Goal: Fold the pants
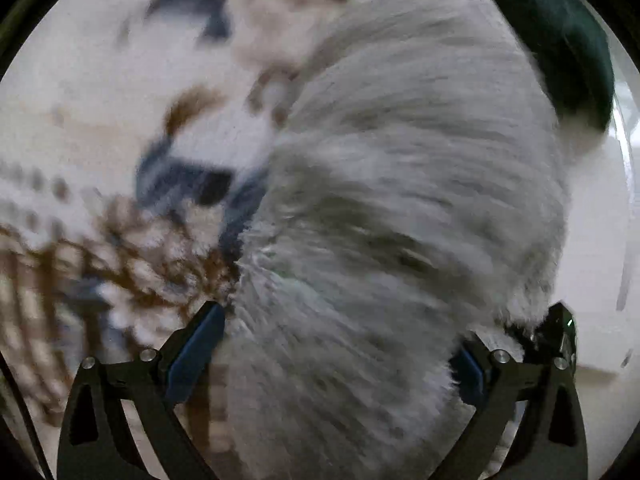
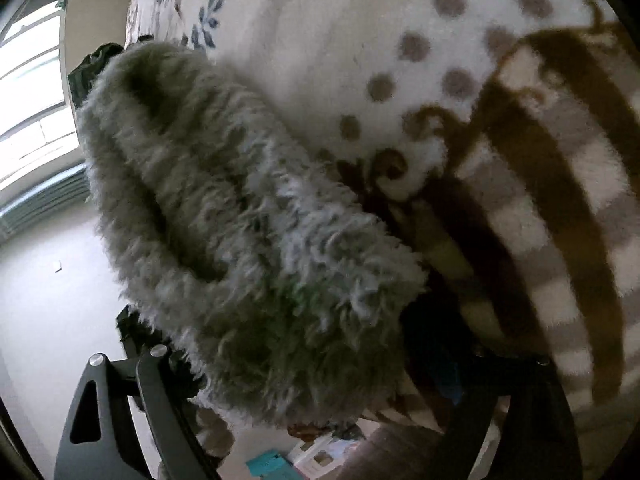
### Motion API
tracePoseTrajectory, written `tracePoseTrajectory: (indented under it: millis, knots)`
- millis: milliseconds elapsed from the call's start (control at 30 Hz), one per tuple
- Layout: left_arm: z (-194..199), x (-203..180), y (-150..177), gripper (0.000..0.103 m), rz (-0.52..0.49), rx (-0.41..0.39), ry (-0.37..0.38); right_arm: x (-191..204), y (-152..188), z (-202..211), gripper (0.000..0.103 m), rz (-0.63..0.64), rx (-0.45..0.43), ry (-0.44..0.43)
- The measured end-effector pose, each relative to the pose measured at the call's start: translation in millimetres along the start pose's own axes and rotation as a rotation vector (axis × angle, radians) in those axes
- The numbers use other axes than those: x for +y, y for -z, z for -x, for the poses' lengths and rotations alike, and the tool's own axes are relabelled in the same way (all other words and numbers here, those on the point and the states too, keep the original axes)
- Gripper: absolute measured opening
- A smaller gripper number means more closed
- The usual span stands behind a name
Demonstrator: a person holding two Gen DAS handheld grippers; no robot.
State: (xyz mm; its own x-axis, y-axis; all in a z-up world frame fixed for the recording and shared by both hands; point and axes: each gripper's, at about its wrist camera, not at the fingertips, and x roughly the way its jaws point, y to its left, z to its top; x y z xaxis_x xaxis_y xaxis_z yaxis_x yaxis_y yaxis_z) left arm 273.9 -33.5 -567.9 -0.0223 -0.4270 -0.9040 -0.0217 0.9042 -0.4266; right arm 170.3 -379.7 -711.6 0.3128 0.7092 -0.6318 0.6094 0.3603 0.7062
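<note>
The pants are grey fluffy fleece (image 1: 400, 200). In the blurred left wrist view they fill the middle and right, running up from between the fingers of my left gripper (image 1: 340, 344). Its jaws stand wide apart with the fleece bunched between them. In the right wrist view the pants (image 2: 240, 220) lie as a thick fluffy roll across the middle. They cover the fingertips of my right gripper (image 2: 304, 380), so I cannot see how its jaws stand. Only its left finger (image 2: 160, 400) shows clearly.
The pants rest on a bed with a white, brown-dotted and striped blanket (image 2: 520, 160) and a leaf-print sheet (image 2: 200, 12). A dark green cloth (image 1: 560, 40) lies at the far end. The pale floor (image 2: 48, 300) and a window (image 2: 32, 80) lie left.
</note>
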Motion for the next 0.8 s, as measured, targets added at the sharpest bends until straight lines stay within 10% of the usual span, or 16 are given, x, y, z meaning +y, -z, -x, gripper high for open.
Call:
tracePoseTrajectory:
  millis: [167, 333, 500, 800]
  knots:
    - [54.3, -66.2, -21.1, 0.101, -0.163, -0.17, -0.069, 26.8, 8.9, 38.3, 0.092, 0.065, -0.134, 0.157]
    - [33.0, -96.9, -69.7, 0.101, -0.257, -0.178, -0.232, 111.5, 22.5, 75.8, 0.091, 0.296, -0.376, 0.41]
    - [9.1, -69.2, -89.8, 0.102, -0.261, -0.103, -0.28, 184.8, -2.9, 8.3, 0.069, 0.506, -0.27, 0.452]
    - [-22.3, 2.1, -96.9, 0.103, 0.0, -0.056, -0.059, 166.2, -41.9, -59.8, 0.058, 0.492, -0.141, 0.583]
